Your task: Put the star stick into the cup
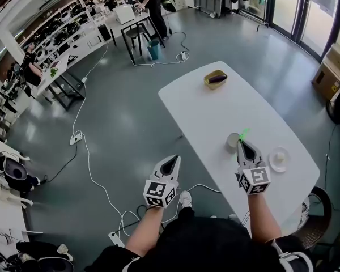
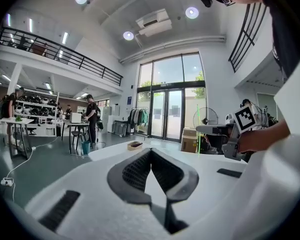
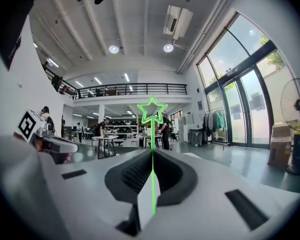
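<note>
And there it was, a tall, bright hall with a glossy grey floor crossed by white cables, a white tabletop, floor-to-ceiling glass doors, a railed mezzanine and round ceiling lights overhead.

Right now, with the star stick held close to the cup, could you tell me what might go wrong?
1. The right gripper pinches the thin star stick by its stem alone, so it may swivel and miss the cup.
2. The cup stands free beside that gripper while the left gripper, shut and empty, hangs off the table, so a nudge could tip it.
</note>
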The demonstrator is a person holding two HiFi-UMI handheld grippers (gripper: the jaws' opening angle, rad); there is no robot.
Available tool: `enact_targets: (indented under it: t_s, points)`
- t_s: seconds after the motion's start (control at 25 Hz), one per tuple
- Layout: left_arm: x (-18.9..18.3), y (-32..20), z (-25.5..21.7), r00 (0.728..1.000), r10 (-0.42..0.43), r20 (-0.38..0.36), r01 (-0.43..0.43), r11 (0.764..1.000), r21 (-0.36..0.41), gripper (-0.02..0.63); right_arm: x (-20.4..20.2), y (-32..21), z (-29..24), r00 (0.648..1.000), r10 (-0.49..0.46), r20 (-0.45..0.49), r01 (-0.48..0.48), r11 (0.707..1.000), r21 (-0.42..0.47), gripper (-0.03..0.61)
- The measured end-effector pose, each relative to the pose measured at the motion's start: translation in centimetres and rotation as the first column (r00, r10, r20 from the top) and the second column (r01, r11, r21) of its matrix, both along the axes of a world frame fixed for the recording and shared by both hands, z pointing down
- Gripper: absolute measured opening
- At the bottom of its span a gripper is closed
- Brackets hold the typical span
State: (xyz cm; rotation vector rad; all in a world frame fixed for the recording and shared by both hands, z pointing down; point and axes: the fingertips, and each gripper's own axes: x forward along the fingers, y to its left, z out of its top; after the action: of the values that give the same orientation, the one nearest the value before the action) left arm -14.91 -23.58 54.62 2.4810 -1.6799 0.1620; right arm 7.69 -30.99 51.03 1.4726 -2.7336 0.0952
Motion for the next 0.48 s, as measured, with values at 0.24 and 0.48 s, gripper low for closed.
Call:
enact_targets:
  t_s: [0.24, 0.48]
  points:
    - [-1.2, -4.4, 1.2, 0.998, 0.059, -0.010, -0.059, 0.998, -0.023, 0.009, -0.3, -3.4, 1.0, 0.998, 0.064, -0.029, -0.064, 0.998, -0.010, 0.011]
    - [-1.9, -7.8, 1.6, 0.993, 0.117, -0.011, -0.117, 0.992, -0.037, 0.009, -0.8, -6.1, 1.3, 0.992, 0.119, -0.043, -0.121, 0.992, -0.030, 0.011]
